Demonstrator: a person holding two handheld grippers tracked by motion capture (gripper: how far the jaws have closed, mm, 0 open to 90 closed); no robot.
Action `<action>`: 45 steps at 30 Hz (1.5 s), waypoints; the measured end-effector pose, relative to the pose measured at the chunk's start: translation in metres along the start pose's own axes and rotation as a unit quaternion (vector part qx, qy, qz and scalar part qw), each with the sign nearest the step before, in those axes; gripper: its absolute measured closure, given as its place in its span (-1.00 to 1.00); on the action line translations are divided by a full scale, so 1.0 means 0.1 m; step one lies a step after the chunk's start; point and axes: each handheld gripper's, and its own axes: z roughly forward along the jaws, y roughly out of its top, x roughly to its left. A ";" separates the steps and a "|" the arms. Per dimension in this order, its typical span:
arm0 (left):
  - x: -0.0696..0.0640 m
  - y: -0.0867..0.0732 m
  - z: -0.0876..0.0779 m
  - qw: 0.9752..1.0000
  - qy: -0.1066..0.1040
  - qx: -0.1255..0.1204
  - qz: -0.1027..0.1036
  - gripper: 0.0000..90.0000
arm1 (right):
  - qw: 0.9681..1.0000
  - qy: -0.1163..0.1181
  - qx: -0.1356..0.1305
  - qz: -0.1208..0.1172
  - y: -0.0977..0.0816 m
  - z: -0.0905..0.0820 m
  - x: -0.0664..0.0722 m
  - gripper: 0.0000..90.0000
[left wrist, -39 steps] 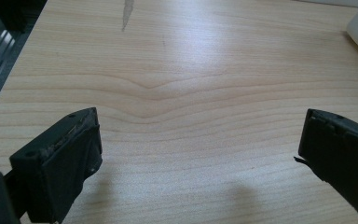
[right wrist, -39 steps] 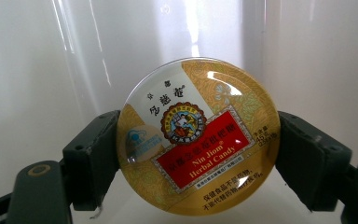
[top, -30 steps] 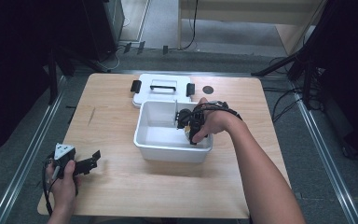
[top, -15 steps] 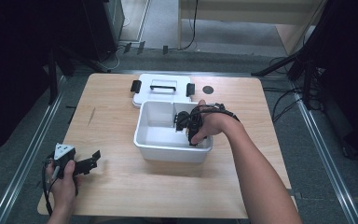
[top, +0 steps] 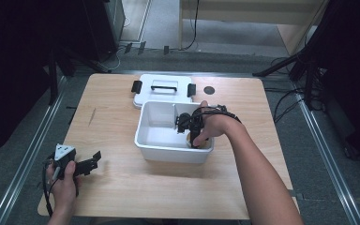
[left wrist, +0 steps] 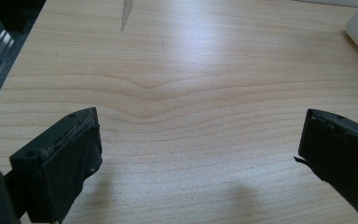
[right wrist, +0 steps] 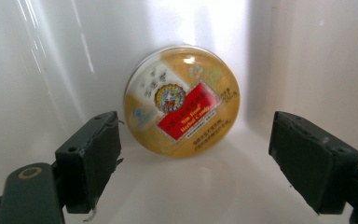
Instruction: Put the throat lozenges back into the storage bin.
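— Where's the candy tin (right wrist: 182, 101)?
— Straight ahead of the right hand-held gripper (right wrist: 193, 161), inside the white bin (top: 155, 145), leaning on its wall. The jaws stand wide on either side, not touching it.
— And the left hand-held gripper (left wrist: 200, 154)?
— Wide too, holding nothing, over bare counter (left wrist: 191, 60).

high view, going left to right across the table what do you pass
left gripper → white bin → yellow tin → right gripper, open beside the tin inside the bin
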 end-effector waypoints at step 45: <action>0.00 0.00 0.00 1.000 0.001 -0.001 -0.002 -1.00 | 0.992 0.033 -0.122 0.004 -0.26 -0.50 -0.09 0.49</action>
